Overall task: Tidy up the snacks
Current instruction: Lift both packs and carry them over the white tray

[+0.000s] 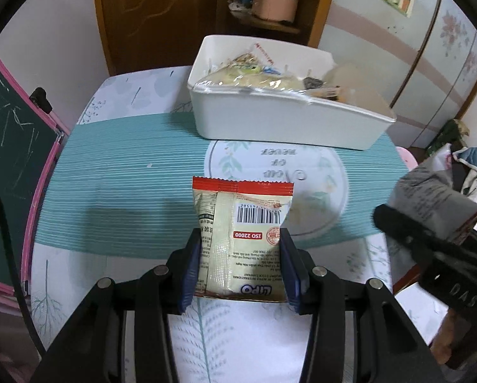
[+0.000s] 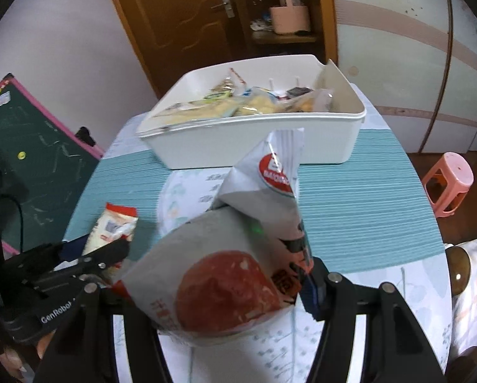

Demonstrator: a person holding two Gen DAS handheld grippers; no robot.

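My left gripper [image 1: 240, 236] is shut on a cream snack packet [image 1: 241, 217] with a red top edge and a barcode, held just above the table. The same cream packet [image 2: 114, 226] and left gripper [image 2: 91, 255] show at the lower left of the right wrist view. My right gripper [image 2: 219, 287] is shut on a grey-white packet [image 2: 225, 274] with a round red picture; its left finger is hidden behind the packet. That grey-white packet [image 1: 429, 191] appears at the right edge of the left wrist view. A white bin [image 1: 289, 121] [image 2: 238, 140] holding several snacks stands at the table's far side.
The table wears a teal striped cloth [image 1: 120, 191]. A green chalkboard with a pink frame [image 1: 12, 146] leans at the left. A pink stool [image 2: 449, 182] stands on the floor to the right. A wooden door [image 1: 155, 16] and a shelf lie beyond the bin.
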